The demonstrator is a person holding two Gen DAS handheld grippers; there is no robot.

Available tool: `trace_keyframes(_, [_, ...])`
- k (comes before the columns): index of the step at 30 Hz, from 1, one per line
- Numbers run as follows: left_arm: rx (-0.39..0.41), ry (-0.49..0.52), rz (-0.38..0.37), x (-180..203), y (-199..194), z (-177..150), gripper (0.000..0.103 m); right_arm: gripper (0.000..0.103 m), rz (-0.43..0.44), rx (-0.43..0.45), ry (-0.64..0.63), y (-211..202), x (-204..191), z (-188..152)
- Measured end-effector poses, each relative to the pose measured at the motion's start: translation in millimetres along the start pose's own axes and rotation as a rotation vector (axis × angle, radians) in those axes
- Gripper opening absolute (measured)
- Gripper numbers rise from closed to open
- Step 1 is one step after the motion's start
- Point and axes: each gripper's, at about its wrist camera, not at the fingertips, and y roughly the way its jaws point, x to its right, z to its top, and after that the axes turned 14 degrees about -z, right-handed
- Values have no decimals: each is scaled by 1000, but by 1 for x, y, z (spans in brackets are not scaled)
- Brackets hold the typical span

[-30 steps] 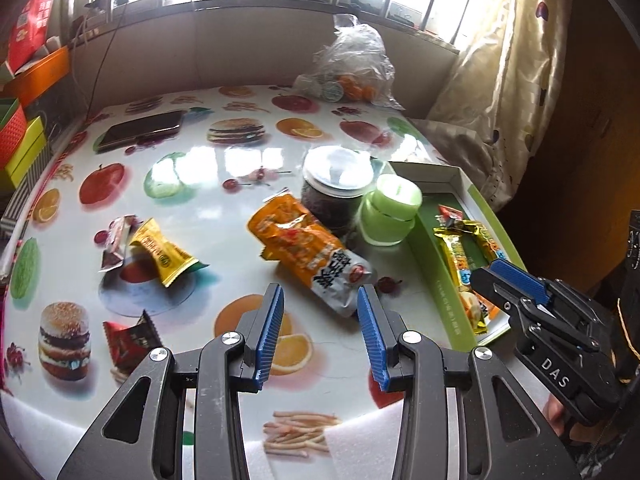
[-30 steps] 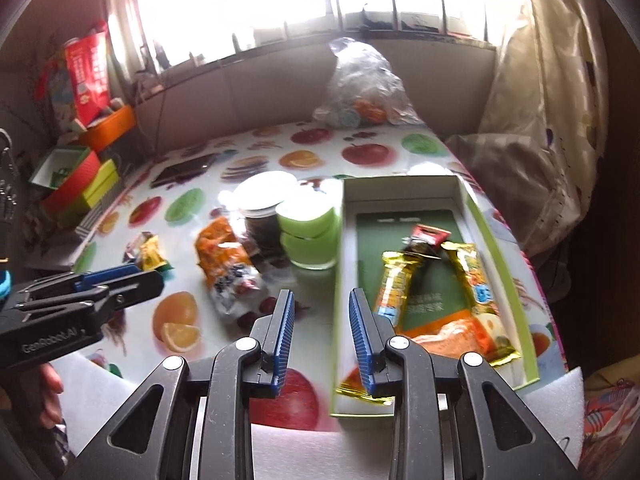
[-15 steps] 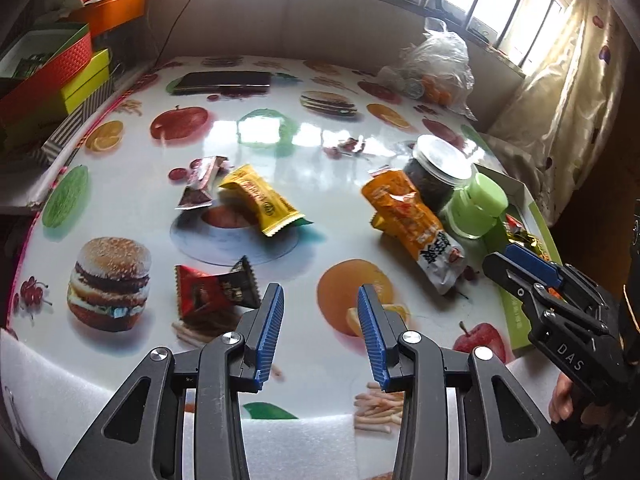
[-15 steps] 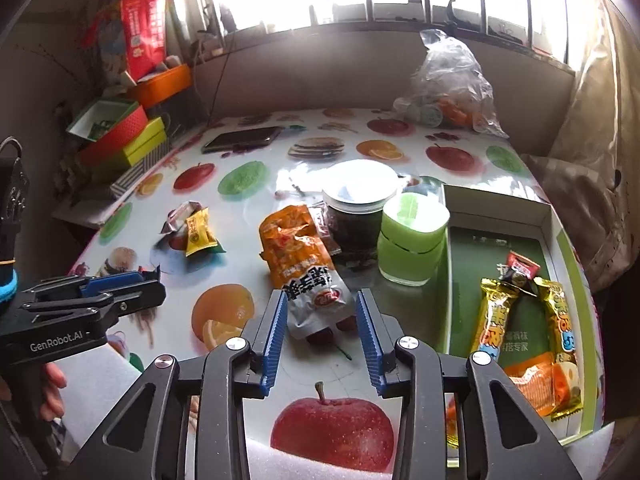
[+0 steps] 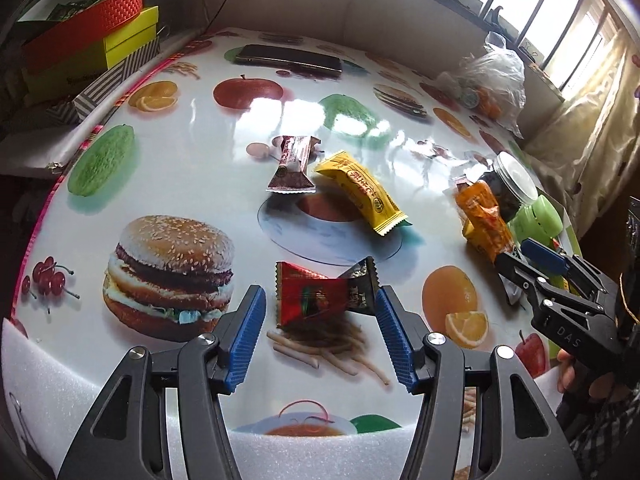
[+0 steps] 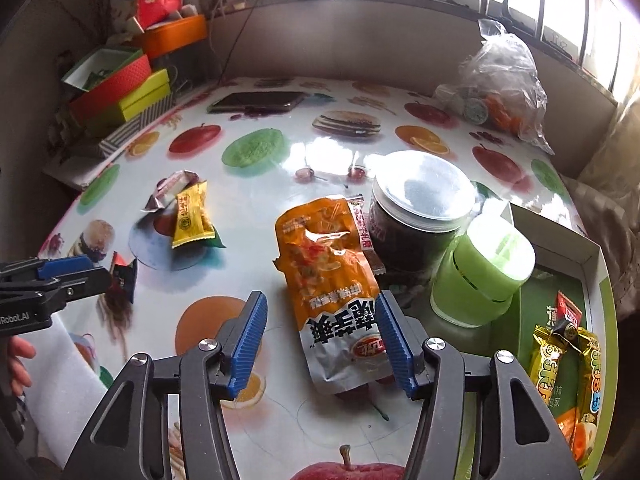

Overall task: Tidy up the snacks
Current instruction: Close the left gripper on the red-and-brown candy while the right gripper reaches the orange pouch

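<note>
My left gripper [image 5: 320, 332] is open, its fingers on either side of a red and black snack packet [image 5: 324, 294] lying on the fruit-print table. A yellow packet [image 5: 362, 192] and a brown bar [image 5: 294, 162] lie beyond it. My right gripper [image 6: 320, 340] is open around the lower end of an orange and silver pouch [image 6: 332, 280]. At the right a green tray [image 6: 600, 264] holds several yellow and orange snacks [image 6: 560, 364]. The right gripper also shows in the left wrist view [image 5: 532, 260], the left gripper in the right wrist view [image 6: 72, 272].
A dark jar with a clear lid [image 6: 416, 216] and a green jar [image 6: 484, 276] stand beside the tray. A phone [image 5: 288, 60] lies at the far side. A plastic bag [image 6: 500, 88] sits far right. Stacked boxes [image 5: 92, 36] stand off the table's left edge.
Both grippers opened wider and moved forward and down. The left one swung left onto the red packet. The right one closed in on the orange pouch.
</note>
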Motion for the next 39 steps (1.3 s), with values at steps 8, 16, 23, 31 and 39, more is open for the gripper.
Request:
trace_keyframes(8, [-41, -2, -28, -3, 19, 6, 58, 57, -63, -31, -49, 15, -7, 3])
trace_keyframes(16, [-40, 15, 5, 0, 25, 9, 58, 55, -64, -49, -11, 23, -3, 1])
trace_keyframes(23, [-32, 6, 9, -1, 24, 8, 57, 48, -35, -47, 38, 19, 2, 0])
trace_keyframes(31, [-13, -2, -2, 0, 21, 9, 48, 41, -17, -31, 72, 13, 5, -5])
trace_keyframes(39, [-3, 0, -13, 2, 19, 7, 43, 39, -18, -17, 81, 6, 5, -10])
